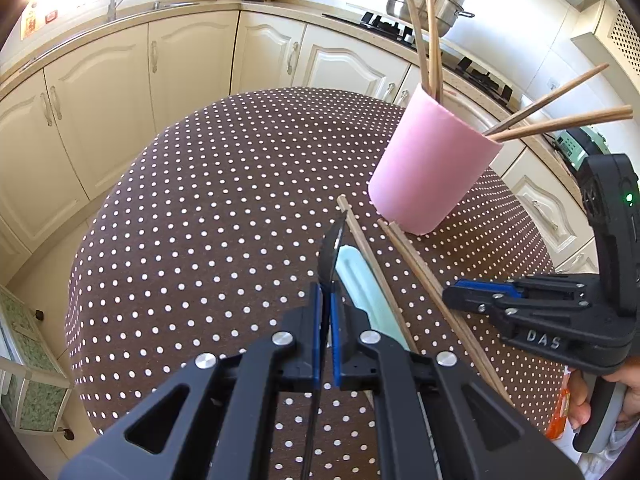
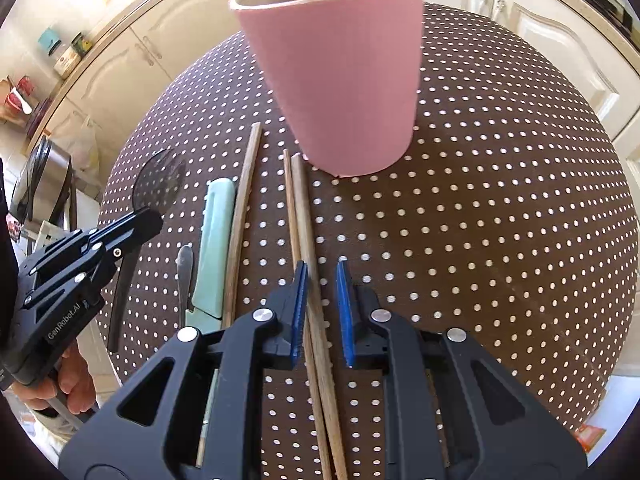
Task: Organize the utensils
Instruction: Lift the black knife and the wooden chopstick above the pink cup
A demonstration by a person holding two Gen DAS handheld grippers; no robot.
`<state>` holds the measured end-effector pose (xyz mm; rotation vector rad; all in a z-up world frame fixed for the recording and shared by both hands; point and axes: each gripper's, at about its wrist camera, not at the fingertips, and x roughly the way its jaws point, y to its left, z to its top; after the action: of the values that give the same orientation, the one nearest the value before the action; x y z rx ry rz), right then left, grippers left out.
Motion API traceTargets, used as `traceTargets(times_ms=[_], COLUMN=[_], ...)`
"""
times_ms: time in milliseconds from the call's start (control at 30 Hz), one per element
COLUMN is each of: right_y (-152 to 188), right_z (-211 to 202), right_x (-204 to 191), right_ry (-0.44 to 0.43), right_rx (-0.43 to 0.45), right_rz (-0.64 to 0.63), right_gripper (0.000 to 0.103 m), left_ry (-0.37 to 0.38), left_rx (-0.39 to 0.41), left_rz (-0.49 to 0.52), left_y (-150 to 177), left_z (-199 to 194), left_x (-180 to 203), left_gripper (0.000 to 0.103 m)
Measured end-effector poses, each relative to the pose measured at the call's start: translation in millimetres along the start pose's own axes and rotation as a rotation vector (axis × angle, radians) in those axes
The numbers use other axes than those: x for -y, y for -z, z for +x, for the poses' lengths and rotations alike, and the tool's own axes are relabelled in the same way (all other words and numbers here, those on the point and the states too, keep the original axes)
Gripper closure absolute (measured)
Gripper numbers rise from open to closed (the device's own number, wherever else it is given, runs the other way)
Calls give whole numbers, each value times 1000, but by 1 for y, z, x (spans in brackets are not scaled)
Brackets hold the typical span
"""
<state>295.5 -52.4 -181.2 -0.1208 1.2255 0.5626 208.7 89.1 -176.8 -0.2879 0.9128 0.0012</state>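
left tongs (image 1: 326,320): pressed together on the black spoon (image 1: 332,248); I see its thin handle running between the pads, bowl up off the bench, just left of the pink cup.
right tongs (image 2: 322,312): slightly spread, nothing pinched; the pair of chopsticks (image 2: 300,216) lies between the pads on the bench, running back from the foot of the pink cup.
pink cup (image 1: 432,164): upright on the dotted cloth (image 1: 200,220), already holding several chopsticks that lean out past its rim.
other loose items: single chopstick (image 2: 242,216), pale green sheath (image 2: 214,240) and a small metal piece (image 2: 185,276), all left of the pair as the right camera shows it, near the cup's foot.
step, my guess: spoon into the cup next, pair of chopsticks picked up after.
risk 1: spoon handle is thin and held edge-on; I think it could swivel or slip if I tilt it toward the cup.
risk 2: cup looks light and top-heavy with those leaning sticks; a knock on the rim could tip it.
risk 3: closing on two round sticks may catch only one, or roll one away.
risk 4: both tongs work close together by the cup; they could collide.
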Motion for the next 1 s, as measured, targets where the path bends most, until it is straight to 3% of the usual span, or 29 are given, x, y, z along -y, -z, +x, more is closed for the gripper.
traceTargets(times_ms=[133, 267, 400, 600, 767, 1000], right_y=[-3, -3, 6, 50, 75, 80], right_z=[4, 12, 7, -36, -73, -136], right_x=[-11, -31, -28, 5, 25, 54], right_ry=[56, 130, 106, 17, 23, 18], right_rx=[-11, 0, 60, 242, 399, 696], right_rz=[-43, -117, -103, -34, 26, 124], right_gripper=[88, 95, 96, 96, 97, 97], left_ry=[27, 109, 194, 309, 383, 432], left_rx=[-1, 32, 90, 256, 385, 573], left_rz=[-5, -14, -32, -18, -13, 31], left_y=[-1, -2, 2, 7, 7, -16], left_z=[1, -3, -12, -37, -53, -63], left_x=[2, 3, -2, 1, 12, 41], left_gripper=[98, 98, 98, 98, 98, 98])
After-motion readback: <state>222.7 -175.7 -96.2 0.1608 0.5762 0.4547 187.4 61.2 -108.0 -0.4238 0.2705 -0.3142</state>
